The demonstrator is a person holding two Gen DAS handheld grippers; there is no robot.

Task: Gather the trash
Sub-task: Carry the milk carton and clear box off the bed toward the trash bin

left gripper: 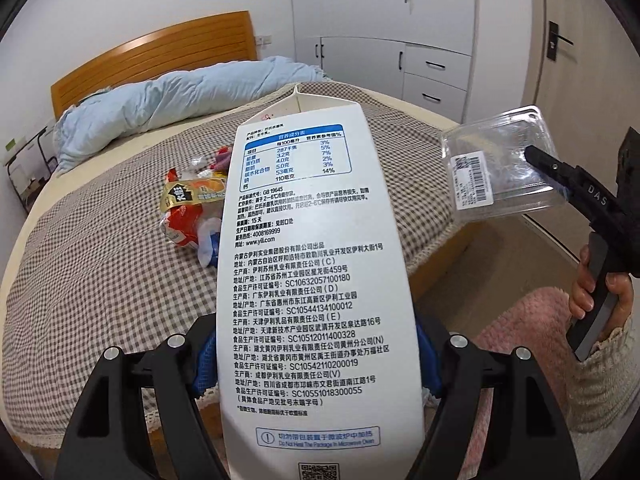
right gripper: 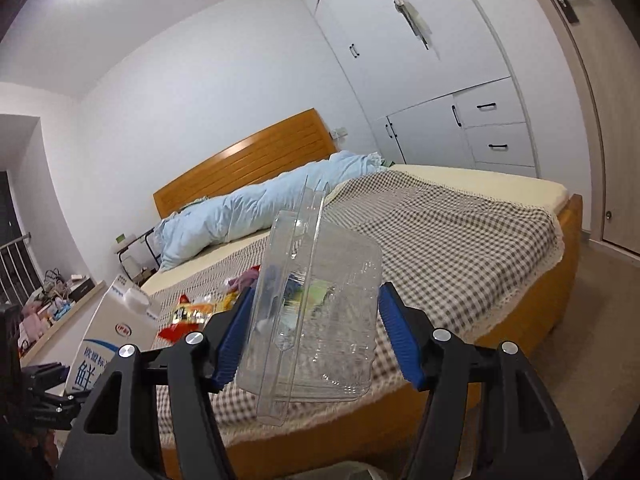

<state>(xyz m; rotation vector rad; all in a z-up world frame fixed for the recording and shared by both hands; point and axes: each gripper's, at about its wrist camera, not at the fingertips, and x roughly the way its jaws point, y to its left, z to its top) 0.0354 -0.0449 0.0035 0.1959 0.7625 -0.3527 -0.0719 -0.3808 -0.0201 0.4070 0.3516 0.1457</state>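
My left gripper [left gripper: 316, 352] is shut on a tall white milk carton [left gripper: 312, 280] with a printed nutrition panel, held up over the checkered bed cover; the same carton [right gripper: 116, 332] shows at the lower left of the right wrist view. My right gripper [right gripper: 316, 336] is shut on a clear plastic clamshell box [right gripper: 316, 316], its blue pads pressing both sides. From the left wrist view that box [left gripper: 500, 164] hangs at the right, off the bed's corner, in the right gripper [left gripper: 548, 176]. Several snack wrappers [left gripper: 188, 208] lie on the bed.
The bed [right gripper: 460, 232] carries a checkered cover and a rolled light-blue duvet [left gripper: 160, 108] by the wooden headboard [right gripper: 244, 160]. White wardrobes with drawers [right gripper: 496, 128] line the far wall. A door [left gripper: 580, 40] stands at the right. A hand in a pink fleecy sleeve [left gripper: 532, 320] holds the right gripper's handle.
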